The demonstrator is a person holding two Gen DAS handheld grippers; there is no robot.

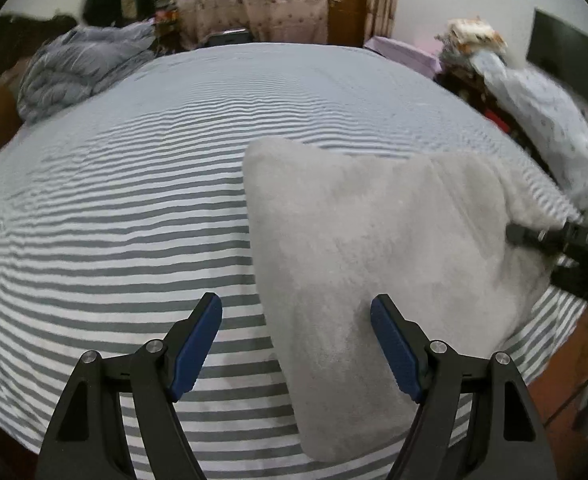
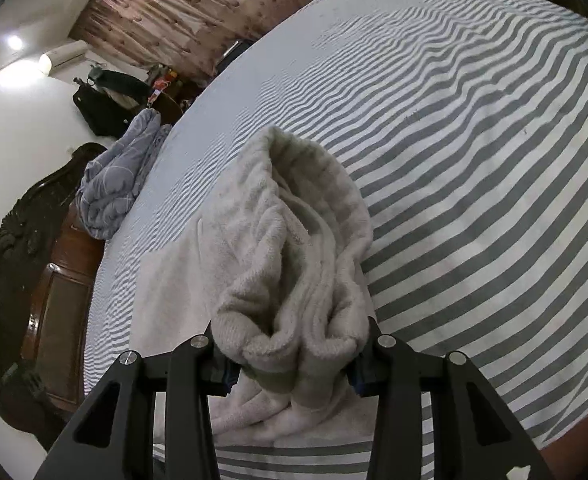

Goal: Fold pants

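Pants (image 2: 294, 248) — bunched in right gripper (image 2: 292, 364) | left gripper (image 1: 296, 344) spread, above them

Left wrist view is looking level across the striped bed (image 1: 134, 200) toward the curtains (image 1: 246, 0); right wrist view is sitting close, tilted sideways, sharing that bed (image 2: 474, 160) and curtains (image 2: 174, 12).

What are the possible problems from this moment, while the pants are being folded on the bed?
1. The right gripper is shut on a thick bunch of the pants; some layers may slip out, so the fold could land uneven.
2. The left gripper is open and holds nothing, so the flat part of the pants may be dragged across the striped sheet.
3. The pants lie near the bed's edge and might slide off.
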